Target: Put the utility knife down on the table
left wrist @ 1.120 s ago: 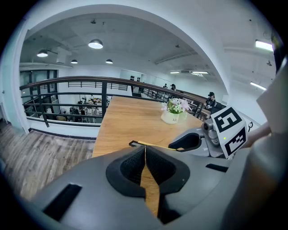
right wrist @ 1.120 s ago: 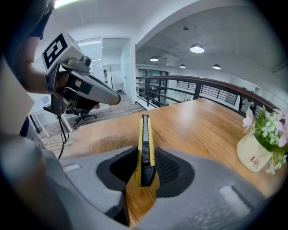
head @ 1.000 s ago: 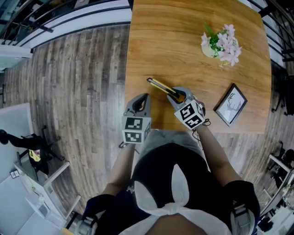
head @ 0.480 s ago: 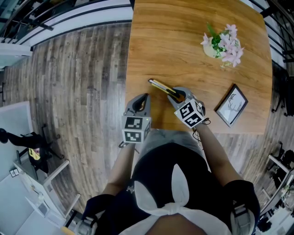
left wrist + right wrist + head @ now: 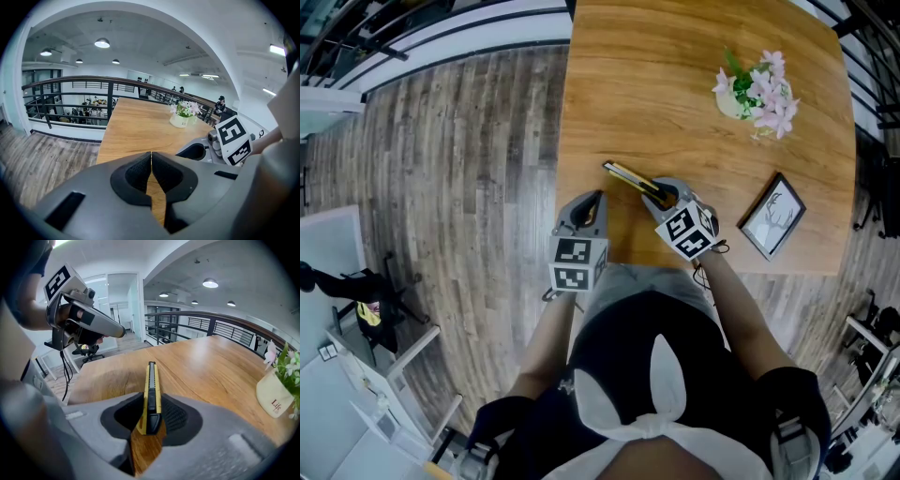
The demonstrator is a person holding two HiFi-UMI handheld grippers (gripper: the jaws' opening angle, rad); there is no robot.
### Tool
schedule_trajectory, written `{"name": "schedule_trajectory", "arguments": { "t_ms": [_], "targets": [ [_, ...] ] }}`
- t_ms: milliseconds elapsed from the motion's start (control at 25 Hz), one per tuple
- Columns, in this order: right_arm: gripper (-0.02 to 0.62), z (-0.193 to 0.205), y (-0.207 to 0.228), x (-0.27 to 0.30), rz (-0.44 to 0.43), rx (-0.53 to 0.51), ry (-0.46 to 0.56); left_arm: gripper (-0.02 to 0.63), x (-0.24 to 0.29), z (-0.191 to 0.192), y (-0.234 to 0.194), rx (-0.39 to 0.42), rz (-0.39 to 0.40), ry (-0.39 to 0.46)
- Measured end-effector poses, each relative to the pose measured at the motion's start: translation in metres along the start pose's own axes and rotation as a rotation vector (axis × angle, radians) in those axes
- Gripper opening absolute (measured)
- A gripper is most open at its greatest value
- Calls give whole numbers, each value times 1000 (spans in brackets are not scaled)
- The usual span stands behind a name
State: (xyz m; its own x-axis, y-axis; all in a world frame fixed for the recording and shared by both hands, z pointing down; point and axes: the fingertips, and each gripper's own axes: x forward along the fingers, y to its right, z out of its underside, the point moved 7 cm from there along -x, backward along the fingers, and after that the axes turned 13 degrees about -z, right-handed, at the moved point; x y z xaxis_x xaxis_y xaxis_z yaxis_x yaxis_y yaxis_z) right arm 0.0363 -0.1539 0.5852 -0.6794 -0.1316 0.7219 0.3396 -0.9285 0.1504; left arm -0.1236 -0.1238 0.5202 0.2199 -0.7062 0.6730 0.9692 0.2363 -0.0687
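A cream flower pot (image 5: 733, 101) holding pink blossoms (image 5: 766, 89) and green leaves stands at 1 o'clock in the head view. A black-framed picture (image 5: 772, 214) showing an antlered head lies at 5 o'clock from the pot, well apart from it. Grey wood-plank flooring (image 5: 459, 187) fills the 9 o'clock side. In the left gripper view a dark railing (image 5: 108, 86) runs from 9 to 2 o'clock, with round ceiling lamps (image 5: 102, 43) lit at 11 o'clock.

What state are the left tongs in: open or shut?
Shut. In the left gripper view the left tongs show both pads meeting along one seam, nothing between them.
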Motion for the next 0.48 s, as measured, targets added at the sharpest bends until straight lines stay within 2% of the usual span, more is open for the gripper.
{"name": "schedule_trajectory", "arguments": {
  "t_ms": [480],
  "targets": [
    [114,4,0,6,1,3,-33,23,-1,-1,-2,-3,3,4]
  ]
}}
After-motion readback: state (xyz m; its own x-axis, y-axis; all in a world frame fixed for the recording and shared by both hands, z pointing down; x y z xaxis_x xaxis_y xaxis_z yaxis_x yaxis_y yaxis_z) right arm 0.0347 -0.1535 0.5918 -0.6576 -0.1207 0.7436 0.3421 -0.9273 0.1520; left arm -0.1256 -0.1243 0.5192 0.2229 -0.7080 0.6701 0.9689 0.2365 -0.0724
